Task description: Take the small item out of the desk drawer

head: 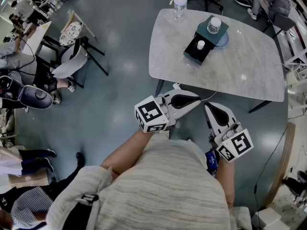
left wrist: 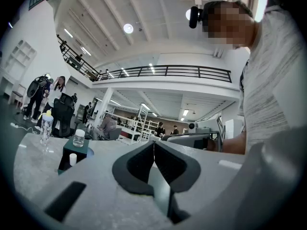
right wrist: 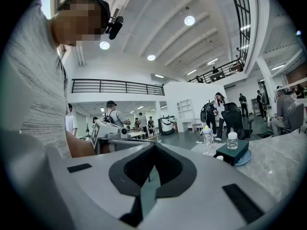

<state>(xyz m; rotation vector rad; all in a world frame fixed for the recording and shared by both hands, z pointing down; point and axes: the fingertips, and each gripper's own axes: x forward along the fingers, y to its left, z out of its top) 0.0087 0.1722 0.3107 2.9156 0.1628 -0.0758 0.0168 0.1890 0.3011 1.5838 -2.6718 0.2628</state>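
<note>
**Small white item lies in the pulled-out drawer; both grippers shut, empty and off the table**

The left gripper [head: 197, 98] has its jaws pressed together tip to tip, with nothing between them; its own view shows the dark pads meeting in a thin line. The right gripper [head: 209, 107] is likewise fully closed and holds nothing. Both are held low and close to the person's body, in front of the grey knitted sweater [head: 163, 186]. The left one points across toward the right, and the right one points forward toward the table. Their tips are near each other but not touching. Both sit just short of the near edge of the table [head: 240, 68], over the floor rather than over the tabletop.

The table is a pale, marbled slab with rounded corners. Toward its middle stands a small dark-teal desk drawer unit [head: 205, 35], well apart from both grippers. Its drawer [head: 194, 51] is drawn out toward the person. The small white item [head: 201, 44], a short upright cylinder, stands inside the drawer. A clear jar [head: 214, 25] with a white lid stands on top of the unit. The unit rests partly on a blue round plate [head: 224, 42]. At the far edge of the table stands a clear bottle [head: 179, 6] with a yellow cap.

Around the table is a grey-green floor with a folding chair [head: 76, 51] to the left. Other people are standing or seated at the edges of the room.
</note>
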